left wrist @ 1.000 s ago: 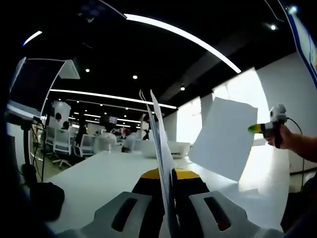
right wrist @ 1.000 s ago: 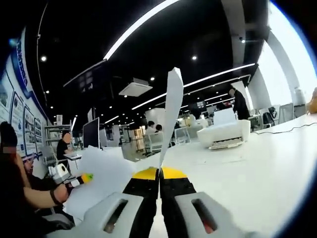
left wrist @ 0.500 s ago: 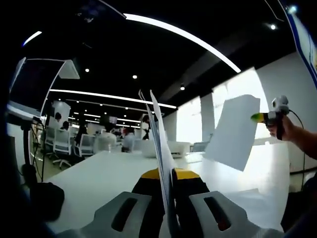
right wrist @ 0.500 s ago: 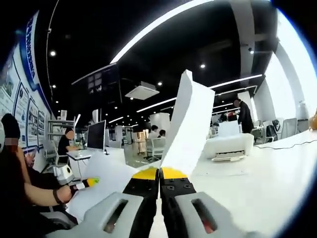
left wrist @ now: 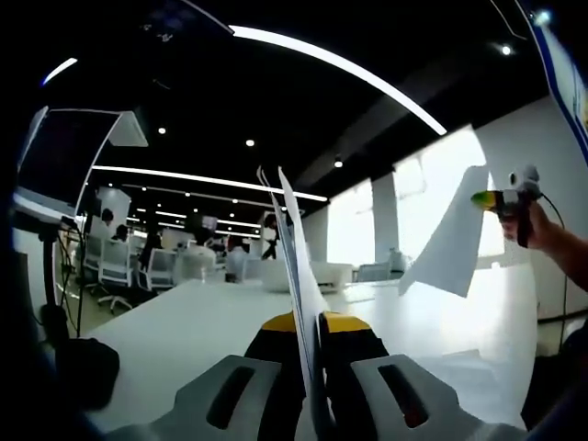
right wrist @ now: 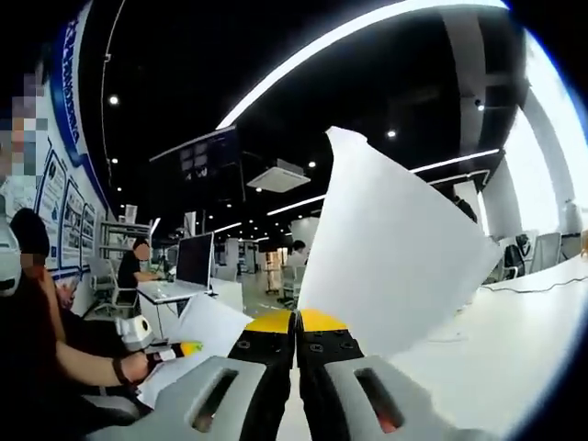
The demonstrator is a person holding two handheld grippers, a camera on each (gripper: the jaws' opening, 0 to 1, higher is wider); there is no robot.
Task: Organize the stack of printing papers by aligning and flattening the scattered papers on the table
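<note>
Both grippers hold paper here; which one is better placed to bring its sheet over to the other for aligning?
Probably the right gripper. It holds a single sheet lifted free in the air. The left gripper is shut on the upright stack, low over the table, a steadier base to align against.

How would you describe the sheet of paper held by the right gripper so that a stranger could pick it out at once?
Start from the long white table. Above its right side, the right gripper, with a yellow-green tip, holds up a single sheet of paper by its top corner against the bright window. Unlike the papers clamped edge-on in the left gripper, it hangs broadside.
</note>
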